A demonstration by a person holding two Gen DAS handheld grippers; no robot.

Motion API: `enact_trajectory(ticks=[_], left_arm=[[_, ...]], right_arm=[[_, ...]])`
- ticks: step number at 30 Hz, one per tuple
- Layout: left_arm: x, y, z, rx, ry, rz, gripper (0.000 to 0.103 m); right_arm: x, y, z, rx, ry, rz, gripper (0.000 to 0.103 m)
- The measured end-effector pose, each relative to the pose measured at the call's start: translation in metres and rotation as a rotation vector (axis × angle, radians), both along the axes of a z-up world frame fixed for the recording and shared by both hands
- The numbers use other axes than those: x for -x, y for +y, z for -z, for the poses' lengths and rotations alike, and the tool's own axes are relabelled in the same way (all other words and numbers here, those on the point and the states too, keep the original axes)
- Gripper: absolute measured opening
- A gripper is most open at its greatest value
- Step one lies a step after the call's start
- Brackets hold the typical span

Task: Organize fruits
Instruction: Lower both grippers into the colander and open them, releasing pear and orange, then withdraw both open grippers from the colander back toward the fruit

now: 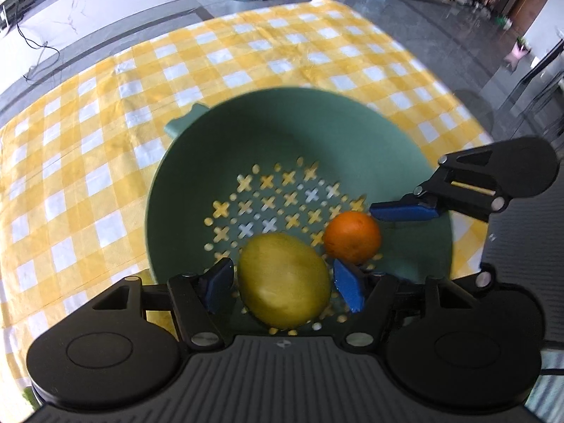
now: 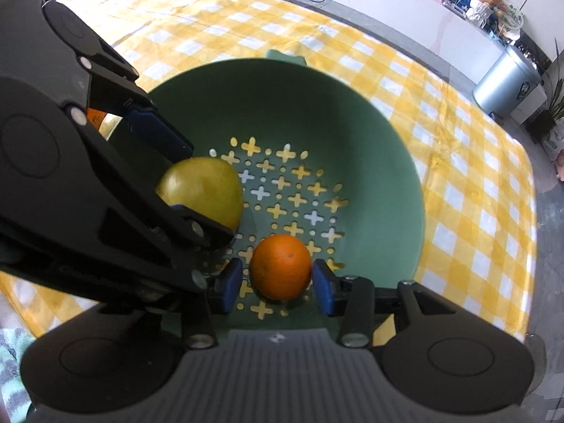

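- Left fingers apart round lemon, pads clear = let go.
- Right fingers apart round orange, small gaps.
- Both fruits inside green colander, on table.

no readable text, label, brand or number shows on anything in either view

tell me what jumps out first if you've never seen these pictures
A green colander sits in the middle of a yellow-and-white checked cloth. Two fruits lie on its perforated bottom: a yellow-green one between the left gripper's blue pads, and beside it an orange between the right gripper's pads. Small gaps show at the pads.
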State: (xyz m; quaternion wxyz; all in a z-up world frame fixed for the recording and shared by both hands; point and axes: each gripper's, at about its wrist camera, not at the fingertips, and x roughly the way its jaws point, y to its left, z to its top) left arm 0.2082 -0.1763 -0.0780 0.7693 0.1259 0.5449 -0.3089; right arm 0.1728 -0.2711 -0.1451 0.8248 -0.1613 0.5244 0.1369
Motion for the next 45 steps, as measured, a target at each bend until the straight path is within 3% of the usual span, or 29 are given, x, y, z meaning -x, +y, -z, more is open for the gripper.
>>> enact_trajectory(ticks=[3, 7, 9, 14, 26, 32, 39, 45], left_arm=[[0.001, 0.002, -0.008, 0.039, -0.002, -0.017, 0.081], [0.013, 0.004, -0.023, 0.058, -0.064, -0.014, 0.081], [0.019, 0.007, -0.031, 0.070, -0.090, -0.015, 0.081], [0.034, 0.019, -0.054, 0.086, -0.158, -0.029, 0.081], [0.085, 0.068, -0.099, 0.106, -0.276, -0.078, 0.081], [0.107, 0.097, -0.100, 0.069, -0.313, -0.151, 0.081], [0.114, 0.133, -0.084, 0.039, -0.281, -0.189, 0.081], [0.119, 0.160, -0.071, 0.022, -0.272, -0.194, 0.081]], right_arm=[[0.001, -0.001, -0.005, -0.006, -0.008, 0.004, 0.044], [0.007, -0.002, -0.014, -0.003, -0.034, 0.020, 0.045], [0.011, -0.002, -0.020, -0.004, -0.056, 0.041, 0.056], [0.028, 0.002, -0.039, 0.006, -0.136, 0.095, 0.057], [0.086, 0.020, -0.065, -0.198, -0.283, 0.273, 0.058], [0.114, 0.042, -0.063, -0.288, -0.319, 0.341, 0.059], [0.136, 0.071, -0.049, -0.345, -0.329, 0.392, 0.059], [0.135, 0.097, -0.034, -0.345, -0.298, 0.364, 0.059]])
